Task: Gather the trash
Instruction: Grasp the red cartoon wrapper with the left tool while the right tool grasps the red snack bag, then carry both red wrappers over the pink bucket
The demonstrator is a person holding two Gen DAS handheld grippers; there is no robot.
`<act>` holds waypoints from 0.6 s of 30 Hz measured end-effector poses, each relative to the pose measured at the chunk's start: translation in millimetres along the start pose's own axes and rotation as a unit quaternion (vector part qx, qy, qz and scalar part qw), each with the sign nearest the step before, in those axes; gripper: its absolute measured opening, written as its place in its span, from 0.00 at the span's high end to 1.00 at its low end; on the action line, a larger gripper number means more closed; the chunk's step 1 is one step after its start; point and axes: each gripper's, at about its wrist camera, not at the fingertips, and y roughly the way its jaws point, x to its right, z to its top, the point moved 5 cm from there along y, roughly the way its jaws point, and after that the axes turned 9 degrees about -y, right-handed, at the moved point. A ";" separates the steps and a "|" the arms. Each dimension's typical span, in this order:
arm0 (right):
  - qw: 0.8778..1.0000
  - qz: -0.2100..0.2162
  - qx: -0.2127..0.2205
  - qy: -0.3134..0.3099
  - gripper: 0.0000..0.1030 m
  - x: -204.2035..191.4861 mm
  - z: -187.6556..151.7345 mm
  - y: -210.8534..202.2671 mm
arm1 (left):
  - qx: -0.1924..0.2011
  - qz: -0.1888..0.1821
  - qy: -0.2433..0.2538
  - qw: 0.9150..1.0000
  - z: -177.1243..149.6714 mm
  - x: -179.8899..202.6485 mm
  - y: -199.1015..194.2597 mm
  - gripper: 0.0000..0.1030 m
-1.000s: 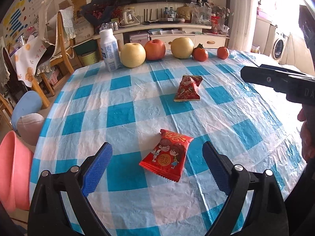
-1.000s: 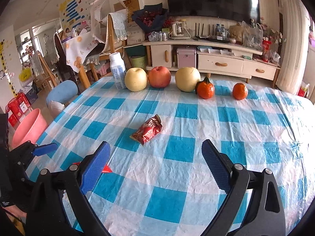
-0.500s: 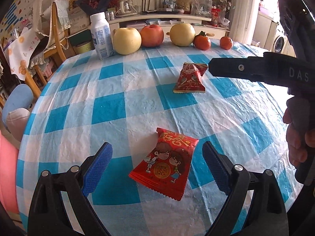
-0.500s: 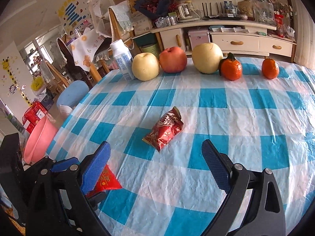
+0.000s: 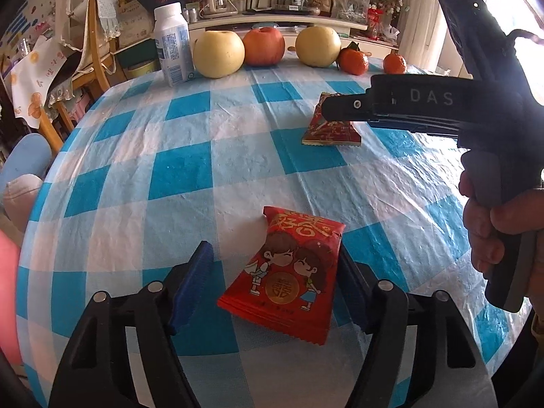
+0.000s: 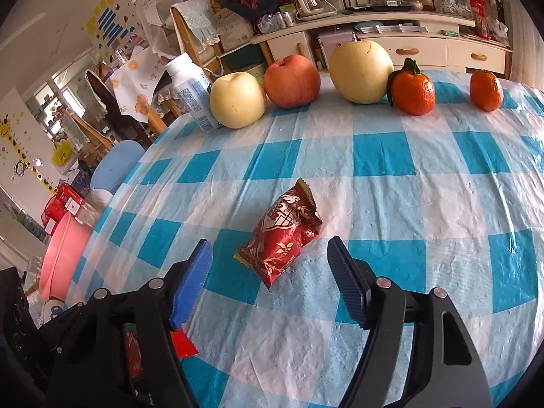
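Here we see each cartoon wrapper [image 5: 289, 272] and foil wrapper [image 6: 282, 234] between closing, still spread jaws, seemingly untouched, on the bench [image 5: 190, 142].

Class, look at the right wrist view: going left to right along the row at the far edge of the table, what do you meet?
White bottle → pale yellow pear → red apple → larger yellow pear → leafy tangerine → small tangerine.

On desk [image 5: 210, 156]: near packet [image 5: 289, 272], far packet [image 5: 331, 129] behind it to the right, fruit row [image 6: 292, 80] along back edge, bottle [image 5: 171, 44] at row's left end.
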 end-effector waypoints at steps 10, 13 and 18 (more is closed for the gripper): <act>1.000 -0.013 -0.002 -0.019 0.59 -2.6 2.2 15.3 | 0.017 -0.005 -0.045 0.999 8.9 -14.4 1.3 0.50; 1.000 -0.012 -0.003 -0.020 0.63 -2.7 1.7 16.2 | 0.023 -0.010 -0.064 0.998 12.7 -19.0 1.3 0.58; 1.000 -0.014 -0.003 -0.026 0.66 -4.6 1.6 15.8 | 0.033 -0.020 -0.088 0.995 15.5 -29.7 1.3 0.61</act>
